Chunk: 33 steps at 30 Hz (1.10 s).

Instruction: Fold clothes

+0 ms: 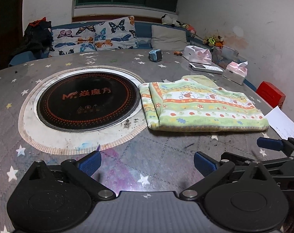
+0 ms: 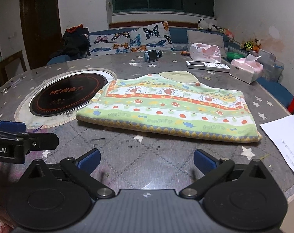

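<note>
A green, orange and white patterned child's garment (image 1: 203, 106) lies folded flat on the grey star-print table, right of the round hob; it also shows in the right wrist view (image 2: 170, 108). My left gripper (image 1: 147, 164) is open and empty, low over the table's near edge, short of the garment. My right gripper (image 2: 147, 162) is open and empty, just in front of the garment's near hem. One blue fingertip (image 1: 269, 143) of the right gripper shows at the right of the left wrist view. The left gripper's finger (image 2: 13, 126) shows at the left of the right wrist view.
A black round hob (image 1: 86, 101) is set in the table at the left. A sheet of paper (image 2: 286, 137) lies at the right edge. Tissue packs (image 2: 246, 69), a remote (image 2: 207, 65) and a blue watch (image 2: 152, 55) lie at the far side. A sofa with butterfly cushions (image 2: 133, 38) stands behind.
</note>
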Motion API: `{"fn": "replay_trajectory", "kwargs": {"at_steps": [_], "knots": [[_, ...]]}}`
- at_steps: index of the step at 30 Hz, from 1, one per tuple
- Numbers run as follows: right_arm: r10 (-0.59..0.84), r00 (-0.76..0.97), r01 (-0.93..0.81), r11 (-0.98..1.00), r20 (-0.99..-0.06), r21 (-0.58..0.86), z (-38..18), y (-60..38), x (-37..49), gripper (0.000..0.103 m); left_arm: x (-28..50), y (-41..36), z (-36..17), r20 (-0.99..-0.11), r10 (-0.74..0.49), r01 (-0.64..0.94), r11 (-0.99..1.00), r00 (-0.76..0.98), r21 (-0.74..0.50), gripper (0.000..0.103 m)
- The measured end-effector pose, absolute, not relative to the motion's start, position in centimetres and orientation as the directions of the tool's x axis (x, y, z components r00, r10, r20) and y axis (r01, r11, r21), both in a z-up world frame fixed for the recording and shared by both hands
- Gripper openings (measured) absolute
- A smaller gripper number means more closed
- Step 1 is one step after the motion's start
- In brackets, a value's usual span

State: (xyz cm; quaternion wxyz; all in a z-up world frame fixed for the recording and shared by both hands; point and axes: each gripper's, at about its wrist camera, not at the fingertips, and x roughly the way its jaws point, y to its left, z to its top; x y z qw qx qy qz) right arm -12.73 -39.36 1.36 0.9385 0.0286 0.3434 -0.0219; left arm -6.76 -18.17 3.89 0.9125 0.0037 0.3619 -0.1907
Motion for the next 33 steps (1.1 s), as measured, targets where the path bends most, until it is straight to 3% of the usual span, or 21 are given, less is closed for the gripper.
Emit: {"fn": "replay_trajectory", "kwargs": {"at_steps": [33], "knots": [[-0.036,0.763,0.096,0.994,-0.646,0.058,1.4,-40.0,-13.0,0.103,-6.8,-19.4,4.1,-0.675,-0.341,0.351,0.927,0.654,-0.128,0.103]]}}
